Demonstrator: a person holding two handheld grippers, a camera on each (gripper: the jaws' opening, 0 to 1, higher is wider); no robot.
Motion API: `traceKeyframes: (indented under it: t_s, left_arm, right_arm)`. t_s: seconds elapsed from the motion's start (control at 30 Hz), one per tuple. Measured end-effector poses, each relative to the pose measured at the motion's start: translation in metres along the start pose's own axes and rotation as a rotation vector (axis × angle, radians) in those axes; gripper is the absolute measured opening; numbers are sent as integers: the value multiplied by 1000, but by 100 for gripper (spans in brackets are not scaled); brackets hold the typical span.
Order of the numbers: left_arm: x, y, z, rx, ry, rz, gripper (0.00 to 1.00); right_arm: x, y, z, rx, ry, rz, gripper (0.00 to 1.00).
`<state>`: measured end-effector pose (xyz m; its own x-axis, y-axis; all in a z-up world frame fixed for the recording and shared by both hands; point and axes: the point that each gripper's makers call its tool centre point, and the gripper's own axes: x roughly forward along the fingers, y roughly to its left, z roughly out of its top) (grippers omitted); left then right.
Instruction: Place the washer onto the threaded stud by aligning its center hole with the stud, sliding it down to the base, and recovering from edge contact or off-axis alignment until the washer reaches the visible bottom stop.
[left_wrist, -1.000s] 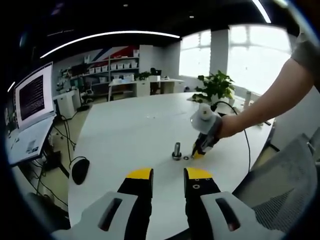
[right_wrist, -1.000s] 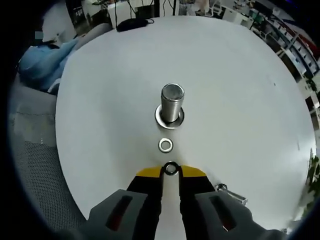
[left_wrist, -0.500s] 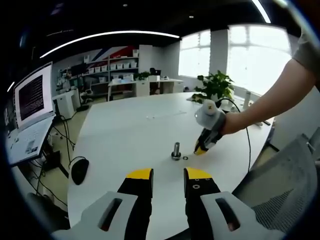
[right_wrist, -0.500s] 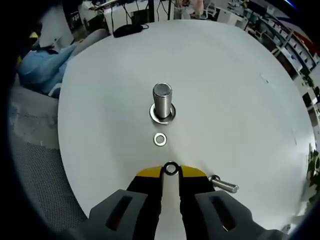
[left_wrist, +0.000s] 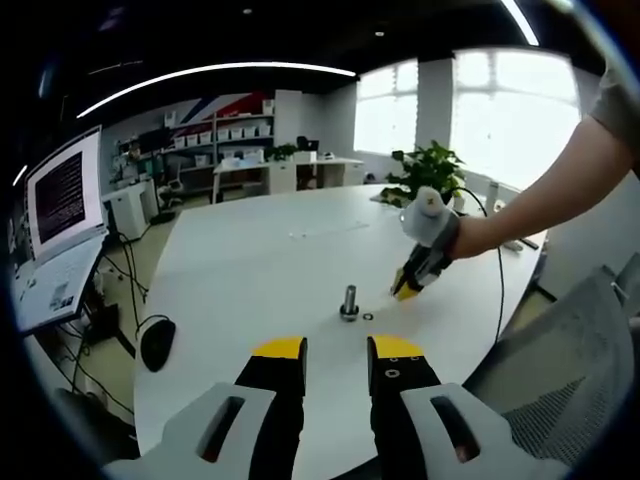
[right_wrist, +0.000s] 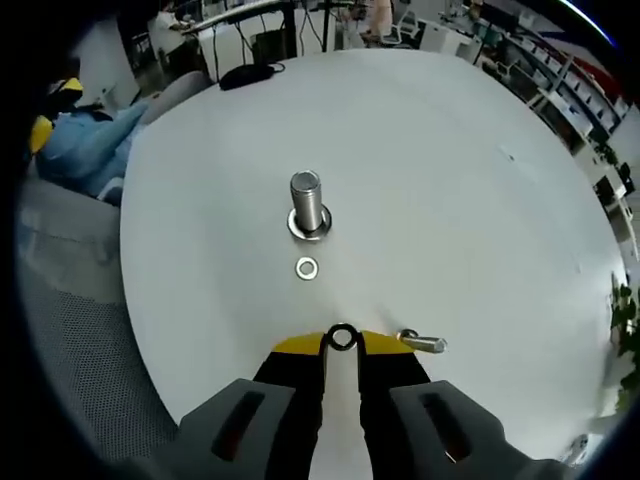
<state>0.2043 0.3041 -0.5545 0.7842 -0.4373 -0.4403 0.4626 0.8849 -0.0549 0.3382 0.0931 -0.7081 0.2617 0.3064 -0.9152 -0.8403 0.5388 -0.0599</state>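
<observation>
A metal threaded stud (right_wrist: 306, 204) stands upright on the white round table (right_wrist: 450, 200), with a washer at its base. A loose washer (right_wrist: 307, 267) lies flat on the table just in front of it. My right gripper (right_wrist: 342, 339) is shut on another washer (right_wrist: 342, 337), held edge-up between the yellow tips, above the table and short of the stud. In the left gripper view the stud (left_wrist: 349, 301) and loose washer (left_wrist: 368, 317) sit mid-table, and the right gripper (left_wrist: 405, 290) hovers to their right in a person's hand. My left gripper (left_wrist: 336, 350) is open and holds nothing.
A loose bolt (right_wrist: 422, 343) lies on the table right of my right gripper's tips. A black mouse (left_wrist: 159, 341) sits at the table's left edge, near a laptop (left_wrist: 55, 240). A mesh chair (left_wrist: 570, 370) stands at the right, a potted plant (left_wrist: 430, 170) beyond the table.
The right gripper has lifted and drawn back from the stud with the washer in its tips; stud and loose washer look smaller. The left gripper has not moved.
</observation>
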Motion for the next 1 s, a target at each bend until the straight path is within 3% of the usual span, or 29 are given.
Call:
traceKeyframes:
  t_s: [1.0]
  left_arm:
    - [0, 1, 0, 4, -2, 1, 21]
  right_arm:
    - [-37, -38, 3, 17, -76, -112, 14]
